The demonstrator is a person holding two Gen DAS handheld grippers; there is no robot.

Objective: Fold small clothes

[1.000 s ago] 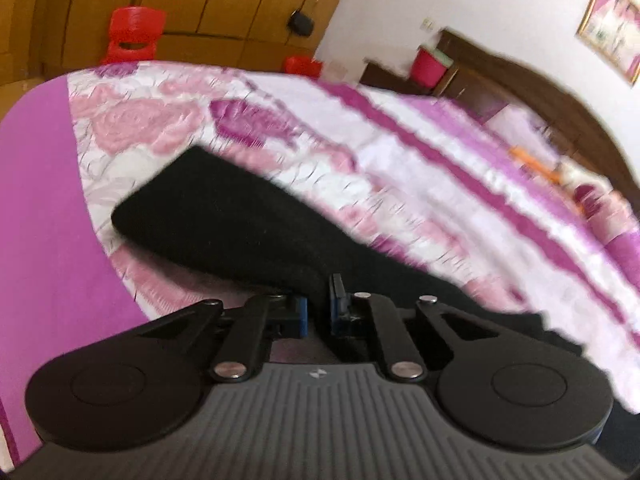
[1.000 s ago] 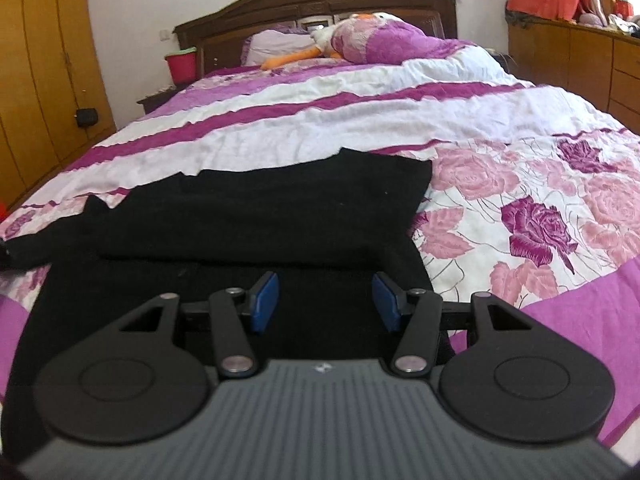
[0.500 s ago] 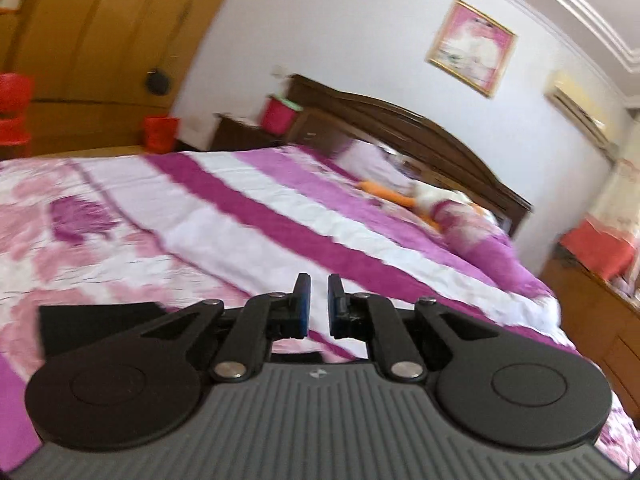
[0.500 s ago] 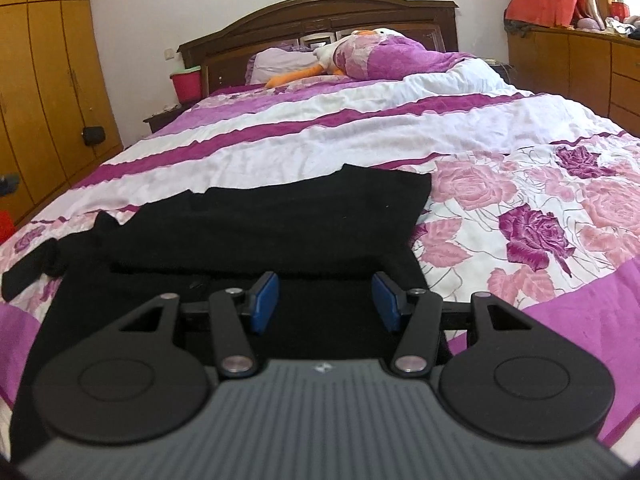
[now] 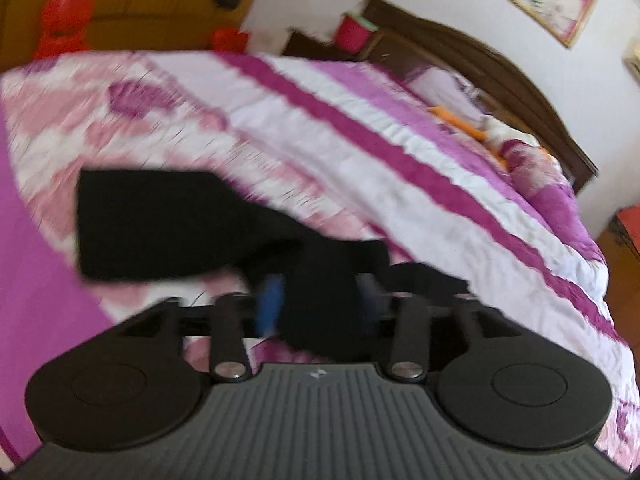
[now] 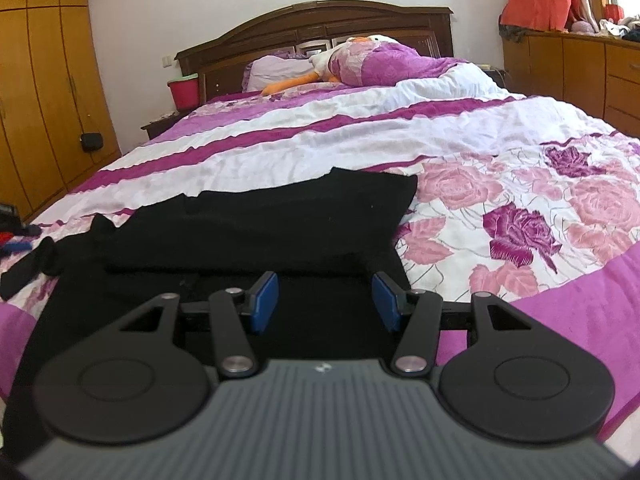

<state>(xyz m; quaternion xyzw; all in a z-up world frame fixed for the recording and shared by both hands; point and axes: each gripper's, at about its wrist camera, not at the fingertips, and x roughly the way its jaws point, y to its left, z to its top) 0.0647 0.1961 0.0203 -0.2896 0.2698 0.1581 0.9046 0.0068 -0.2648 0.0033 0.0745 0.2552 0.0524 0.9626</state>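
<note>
Black cloth, a small garment (image 6: 256, 224), lies flat on the near part of the bed (image 6: 400, 136), over a quilt of pink roses and purple stripes. The right tool (image 6: 325, 298) hovers low over the garment's near edge, its blue pads (image 6: 267, 294) set wide apart with nothing between them. In the left view, which is blurred, the left tool (image 5: 320, 300) has its fingers spread, and a bunched fold of the garment (image 5: 168, 228) sits between them; whether the pads touch the cloth cannot be told. A sleeve-like strip stretches away to the left across the quilt. A red bucket (image 6: 184, 94) stands by the far headboard (image 6: 320, 28).
</note>
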